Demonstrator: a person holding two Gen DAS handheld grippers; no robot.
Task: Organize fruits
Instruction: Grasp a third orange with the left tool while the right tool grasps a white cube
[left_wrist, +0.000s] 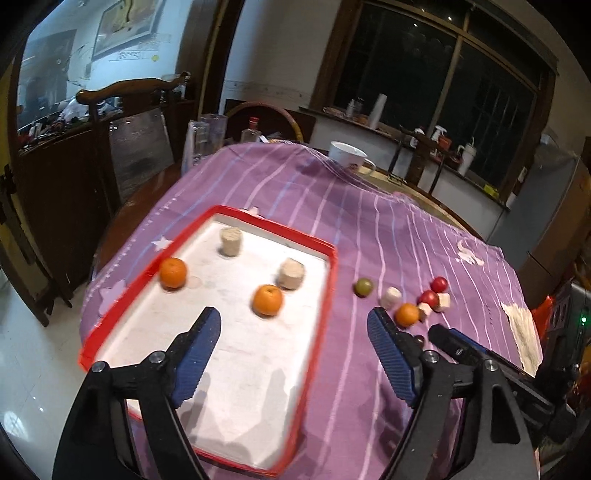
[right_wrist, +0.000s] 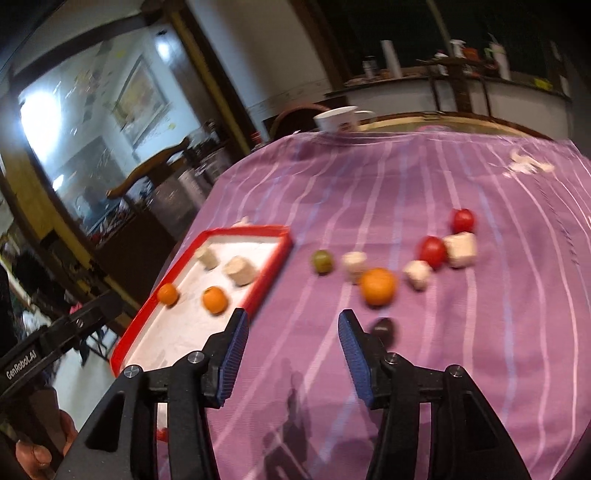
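A red-rimmed white tray (left_wrist: 325, 295) (right_wrist: 269, 273) lies on the purple striped cloth. In it are two oranges (left_wrist: 267, 300) (left_wrist: 172, 272) and two beige cylinders (left_wrist: 291, 273) (left_wrist: 231, 240). My left gripper (left_wrist: 293, 332) is open and empty above the tray's near half. Right of the tray lie a green fruit (right_wrist: 322, 260), a third orange (right_wrist: 377, 286), two red fruits (right_wrist: 432, 251) (right_wrist: 462, 219), a dark fruit (right_wrist: 384, 328) and pale blocks (right_wrist: 460, 249). My right gripper (right_wrist: 291, 332) is open and empty, just short of the orange and dark fruit.
A white cup (right_wrist: 338, 118) stands at the table's far edge. A beige cloth (left_wrist: 522, 332) lies at the right edge. Dark wooden furniture (left_wrist: 74, 177) stands left of the table; a cluttered window sill (left_wrist: 406, 129) lies behind. The right gripper's body shows in the left wrist view (left_wrist: 480, 354).
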